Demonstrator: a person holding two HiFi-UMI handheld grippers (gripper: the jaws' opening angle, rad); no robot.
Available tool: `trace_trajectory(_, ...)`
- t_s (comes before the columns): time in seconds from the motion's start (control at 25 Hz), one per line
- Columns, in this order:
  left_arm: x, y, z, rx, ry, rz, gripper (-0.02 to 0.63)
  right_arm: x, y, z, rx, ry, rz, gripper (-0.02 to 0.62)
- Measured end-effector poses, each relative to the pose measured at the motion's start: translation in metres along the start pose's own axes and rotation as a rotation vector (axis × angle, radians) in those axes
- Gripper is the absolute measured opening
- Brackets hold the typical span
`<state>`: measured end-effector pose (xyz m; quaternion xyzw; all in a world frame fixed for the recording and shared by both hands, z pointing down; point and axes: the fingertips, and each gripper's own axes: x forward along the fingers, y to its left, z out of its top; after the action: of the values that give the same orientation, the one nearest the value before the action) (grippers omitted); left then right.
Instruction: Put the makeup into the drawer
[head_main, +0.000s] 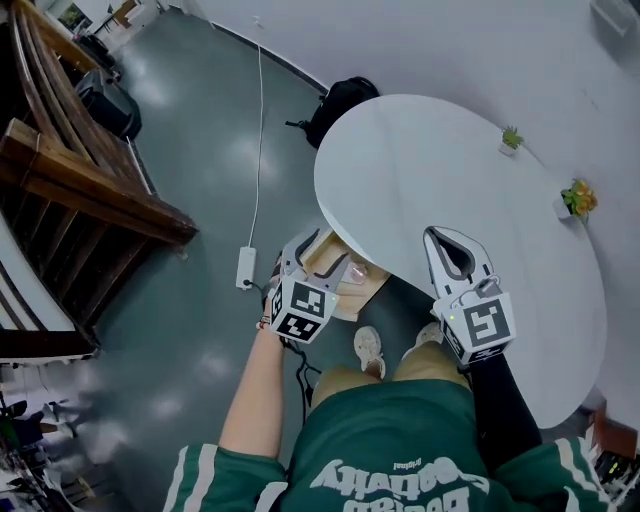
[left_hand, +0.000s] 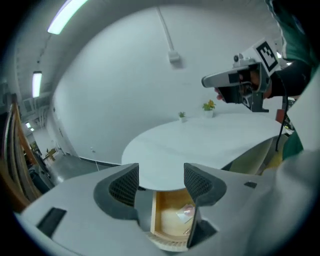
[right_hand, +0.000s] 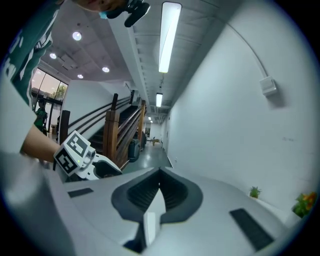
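A wooden drawer (head_main: 372, 291) stands pulled out from under the white round table (head_main: 450, 170). Inside it lies a small clear pinkish makeup packet (head_main: 357, 270). My left gripper (head_main: 322, 252) hovers above the drawer, jaws apart with nothing between them. In the left gripper view, the drawer (left_hand: 155, 215) and the packet (left_hand: 184, 214) show below the left gripper (left_hand: 161, 180). My right gripper (head_main: 440, 235) is held over the table's near edge, its jaws meeting at the tips with nothing in them. The right gripper view shows the right gripper (right_hand: 160, 172) closed.
Two small potted plants (head_main: 511, 138) (head_main: 577, 198) sit at the table's far side. On the grey floor are a black backpack (head_main: 340, 105) and a white power strip (head_main: 246, 267) with its cable. A wooden stair railing (head_main: 90, 190) runs at the left.
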<state>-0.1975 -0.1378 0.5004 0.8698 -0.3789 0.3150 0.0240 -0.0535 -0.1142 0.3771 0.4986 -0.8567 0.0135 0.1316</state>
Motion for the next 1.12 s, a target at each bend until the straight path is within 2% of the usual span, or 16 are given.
trace_trajectory(0.24, -0.049, 0.024, 0.057, -0.098, -0.191, 0.114, 0.281, 0.005, 0.002, 0.031, 0.027, -0.063, 0.005, 0.005)
trace_trajectory(0.4, -0.076, 0.035, 0.096, -0.105, -0.295, 0.171, 0.281, 0.01, 0.001, 0.046, 0.033, -0.095, 0.007, 0.005)
trace_trajectory(0.52, -0.095, 0.045, 0.118, -0.097, -0.345, 0.226, 0.281, 0.012, 0.001, 0.055, 0.03, -0.115, 0.009, 0.005)
trace_trajectory(0.72, -0.122, 0.057, 0.143, -0.191, -0.444, 0.258, 0.299, 0.014, 0.002, 0.07, 0.027, -0.147, 0.013, 0.005)
trace_trajectory(0.92, -0.129, 0.059, 0.149, -0.176, -0.461, 0.286, 0.299, 0.015, 0.004, 0.076, 0.018, -0.158, 0.021, 0.005)
trace_trajectory(1.04, -0.13, 0.061, 0.149, -0.17, -0.464, 0.312, 0.236, 0.016, 0.006, 0.076, 0.016, -0.158, 0.028, 0.005)
trace_trajectory(1.12, -0.134, 0.066, 0.15, -0.177, -0.478, 0.349, 0.147, 0.018, 0.007, 0.076, 0.012, -0.156, 0.032, 0.005)
